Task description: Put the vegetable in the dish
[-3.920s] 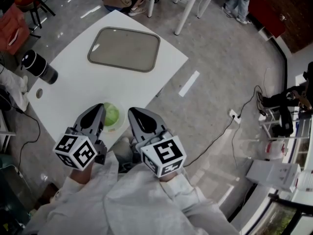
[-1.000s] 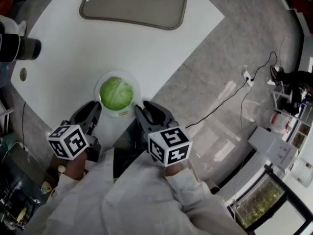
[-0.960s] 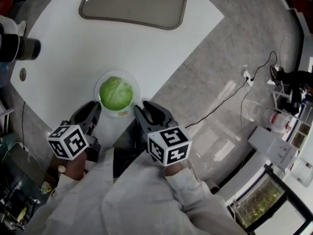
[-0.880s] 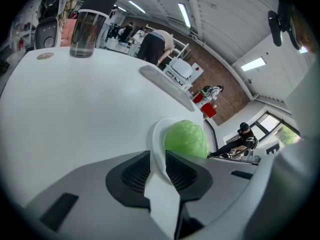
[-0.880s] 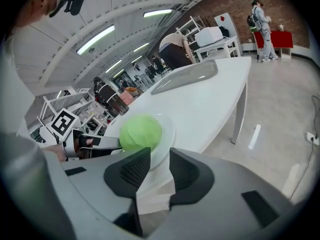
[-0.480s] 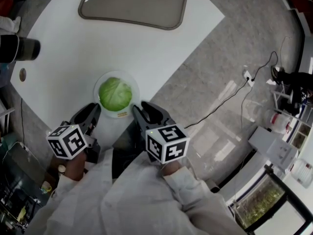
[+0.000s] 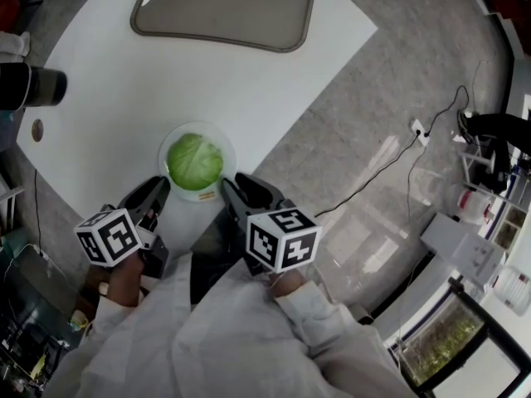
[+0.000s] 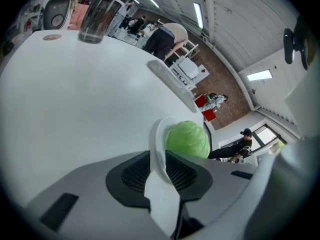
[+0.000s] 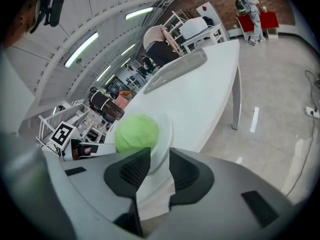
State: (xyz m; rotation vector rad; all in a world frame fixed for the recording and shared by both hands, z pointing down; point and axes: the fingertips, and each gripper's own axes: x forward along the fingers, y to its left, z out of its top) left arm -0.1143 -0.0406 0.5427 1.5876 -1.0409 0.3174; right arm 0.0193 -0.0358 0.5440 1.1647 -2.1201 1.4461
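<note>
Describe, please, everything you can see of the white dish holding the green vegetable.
The dish is round, shallow, glossy white, like ceramic or plastic. It sits level on the white table near its edge, a cabbage filling its middle. The left gripper and right gripper each clamp its near rim, one either side.

The tray (image 7: 224, 7) runs off the top edge of my head view, and the dark tumbler (image 7: 33, 87) is cut by the left edge. The dish (image 7: 197, 126) loses its near rim behind the left gripper (image 7: 158, 189) and right gripper (image 7: 231, 187). In neither gripper view can I tell whether the pads touch it.
</note>
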